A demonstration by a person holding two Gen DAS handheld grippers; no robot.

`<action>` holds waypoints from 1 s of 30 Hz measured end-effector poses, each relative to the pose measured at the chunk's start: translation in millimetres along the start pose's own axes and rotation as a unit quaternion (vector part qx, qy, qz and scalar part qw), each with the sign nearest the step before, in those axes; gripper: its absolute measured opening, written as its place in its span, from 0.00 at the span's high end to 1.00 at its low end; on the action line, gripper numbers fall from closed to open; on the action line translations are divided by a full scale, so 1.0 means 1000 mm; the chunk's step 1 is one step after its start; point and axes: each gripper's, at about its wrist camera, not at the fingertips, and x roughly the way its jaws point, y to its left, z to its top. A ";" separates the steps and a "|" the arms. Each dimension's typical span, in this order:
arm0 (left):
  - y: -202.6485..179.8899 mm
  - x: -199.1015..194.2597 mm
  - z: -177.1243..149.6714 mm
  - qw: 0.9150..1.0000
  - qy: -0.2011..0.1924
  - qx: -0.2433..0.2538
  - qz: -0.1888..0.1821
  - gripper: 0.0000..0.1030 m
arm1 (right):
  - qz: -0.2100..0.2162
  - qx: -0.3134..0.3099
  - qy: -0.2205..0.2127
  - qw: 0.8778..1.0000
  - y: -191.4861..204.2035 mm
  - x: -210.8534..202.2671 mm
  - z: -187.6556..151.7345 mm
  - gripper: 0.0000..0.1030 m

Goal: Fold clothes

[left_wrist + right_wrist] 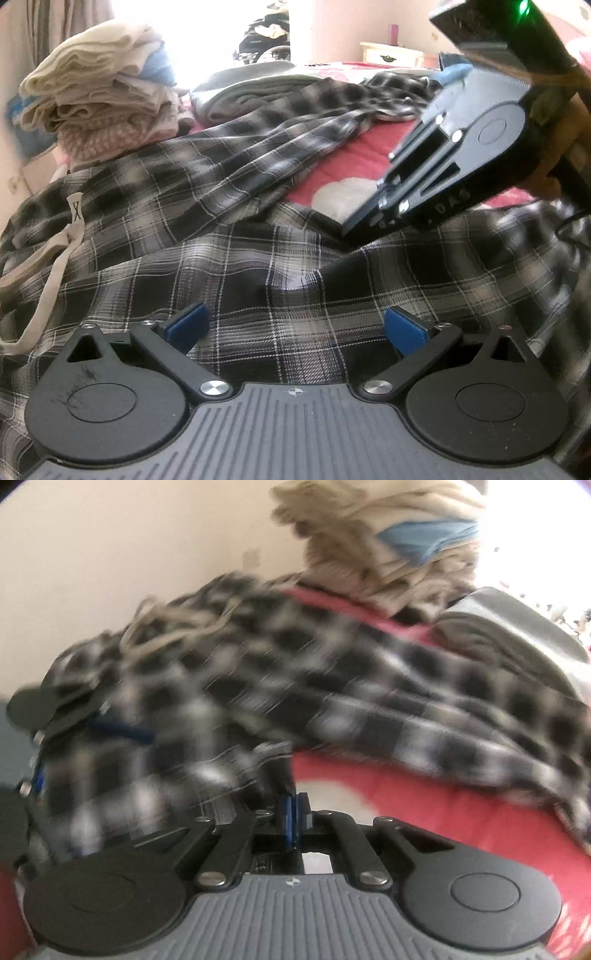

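Black-and-white plaid trousers [258, 258] with a pale drawstring [55, 258] lie spread over a red bedspread [369, 147]. My left gripper [295, 321] hovers open just above the cloth, blue pads wide apart with nothing pinched. My right gripper [360, 221] comes in from the upper right, its tip down at the trousers' edge. In the blurred right wrist view its blue pads [293, 808] are pressed together, and the plaid trousers [332, 701] run down into them. The left gripper [79, 755] shows at the left there, over the same cloth.
A tall stack of folded pale clothes [96, 99] [388, 554] stands at the bed's far side. Next to it lies a folded grey garment [251, 92] [517, 635]. A person's hand [554, 158] holds the right gripper. A cream nightstand [391, 53] stands behind.
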 end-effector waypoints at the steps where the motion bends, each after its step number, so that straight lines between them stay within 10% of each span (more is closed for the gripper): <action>1: 0.000 0.000 -0.001 1.000 -0.001 0.002 0.000 0.00 | -0.001 0.002 -0.004 1.000 -0.002 0.003 0.000 0.98; 7: -0.001 0.000 -0.004 1.000 -0.003 0.009 0.002 0.00 | -0.004 0.043 -0.041 0.998 -0.016 0.016 -0.011 0.97; 13: -0.004 0.000 -0.004 1.000 -0.002 0.015 0.008 0.00 | -0.072 0.173 -0.084 0.979 -0.080 -0.065 -0.032 0.83; 18: -0.010 -0.008 0.012 1.000 -0.017 0.018 0.009 0.00 | -0.041 0.156 -0.042 0.986 -0.078 -0.114 -0.066 0.68; 24: -0.031 0.003 0.043 0.998 -0.052 0.010 -0.033 0.00 | -0.001 0.124 0.025 0.992 -0.060 -0.103 -0.104 0.68; 26: -0.046 0.015 0.052 0.997 -0.059 0.016 -0.045 0.00 | -0.017 0.099 0.044 0.994 -0.053 -0.091 -0.117 0.83; 30: -0.069 0.048 0.058 0.998 -0.035 0.041 -0.015 0.01 | -0.085 0.147 -0.013 0.985 -0.069 -0.101 -0.127 0.86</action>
